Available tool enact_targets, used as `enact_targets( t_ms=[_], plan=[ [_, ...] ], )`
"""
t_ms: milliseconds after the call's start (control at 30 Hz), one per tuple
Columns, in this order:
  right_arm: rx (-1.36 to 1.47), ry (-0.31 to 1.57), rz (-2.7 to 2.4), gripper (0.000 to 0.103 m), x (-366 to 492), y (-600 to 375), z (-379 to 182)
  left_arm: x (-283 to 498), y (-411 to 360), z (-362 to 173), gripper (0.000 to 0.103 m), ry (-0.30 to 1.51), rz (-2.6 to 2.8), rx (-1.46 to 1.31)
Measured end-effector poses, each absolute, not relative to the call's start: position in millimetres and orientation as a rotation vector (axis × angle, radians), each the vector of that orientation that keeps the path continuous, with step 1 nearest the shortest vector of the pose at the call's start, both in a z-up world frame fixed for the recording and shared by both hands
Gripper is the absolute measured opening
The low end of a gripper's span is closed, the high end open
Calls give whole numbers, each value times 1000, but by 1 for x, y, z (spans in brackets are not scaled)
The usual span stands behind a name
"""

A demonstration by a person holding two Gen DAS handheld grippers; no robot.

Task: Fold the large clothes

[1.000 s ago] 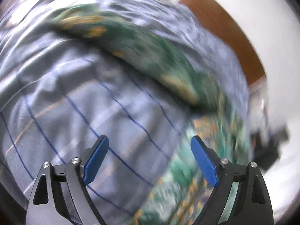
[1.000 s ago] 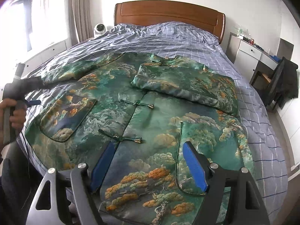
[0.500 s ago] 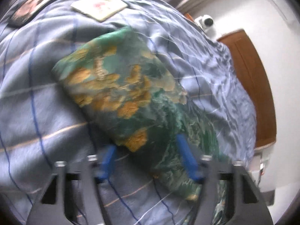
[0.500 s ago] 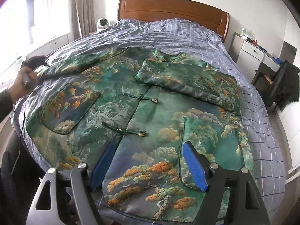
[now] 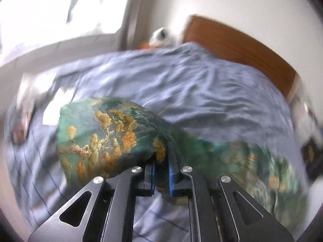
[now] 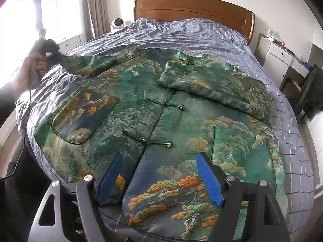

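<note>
A large green brocade jacket [image 6: 153, 109] with orange tree patterns lies spread face up on the bed. Its right sleeve [image 6: 214, 84] is folded across the chest. Its left sleeve [image 6: 105, 62] stretches out to the bed's left side. My left gripper [image 5: 161, 171] is shut on the end of that sleeve [image 5: 105, 139]; it also shows in the right wrist view [image 6: 48, 48], held in a hand. My right gripper [image 6: 159, 177] is open and empty, hovering over the jacket's bottom hem.
The bed has a blue checked cover [image 6: 201, 34] and a wooden headboard [image 6: 191, 8]. A small white camera [image 6: 118, 23] stands at the left of the headboard. A white dresser [image 6: 282, 60] and a dark chair [image 6: 308, 88] stand on the right.
My left gripper has moved onto the left sleeve's end and closed on it. My right gripper has stayed open over the hem, drifting only slightly.
</note>
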State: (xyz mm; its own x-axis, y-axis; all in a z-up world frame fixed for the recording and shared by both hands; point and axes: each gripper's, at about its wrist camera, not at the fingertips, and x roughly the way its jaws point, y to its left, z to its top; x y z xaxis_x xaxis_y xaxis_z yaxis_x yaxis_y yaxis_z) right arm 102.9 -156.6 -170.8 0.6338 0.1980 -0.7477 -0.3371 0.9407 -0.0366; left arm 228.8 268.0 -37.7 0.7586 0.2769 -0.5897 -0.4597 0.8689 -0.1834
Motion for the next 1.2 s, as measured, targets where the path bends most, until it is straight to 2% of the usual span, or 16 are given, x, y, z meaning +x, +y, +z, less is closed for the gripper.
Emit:
enact_targets(
  t_ms=[167,400,467,533,600,767,833,933,1167,1200],
  plan=[
    [-148,819,293,77,101,-163,-168,228,154,-11,8,514,236,46],
    [-147,800,277,77,94,-170,-165,226,45,-55,10,570,72,325],
    [-143,801,270,77,93,-174,-165,225,18,-80,21,641,13,383],
    [-137,808,261,77,92,-178,-167,219,0,-103,58,709,-35,414],
    [-123,815,252,77,94,-184,-166,202,-7,-121,68,745,-72,412],
    [-80,813,268,77,112,-199,-155,168,21,-138,68,831,-114,277],
    [-34,824,313,77,133,-201,-151,159,38,-132,76,833,-115,186],
    [127,856,419,77,196,-201,-150,150,54,-125,76,828,-64,110],
    [450,1058,506,77,327,-173,-205,138,83,-123,77,819,-35,28],
    [455,1087,512,69,335,-167,-212,138,88,-125,77,823,-29,16]
  ],
)
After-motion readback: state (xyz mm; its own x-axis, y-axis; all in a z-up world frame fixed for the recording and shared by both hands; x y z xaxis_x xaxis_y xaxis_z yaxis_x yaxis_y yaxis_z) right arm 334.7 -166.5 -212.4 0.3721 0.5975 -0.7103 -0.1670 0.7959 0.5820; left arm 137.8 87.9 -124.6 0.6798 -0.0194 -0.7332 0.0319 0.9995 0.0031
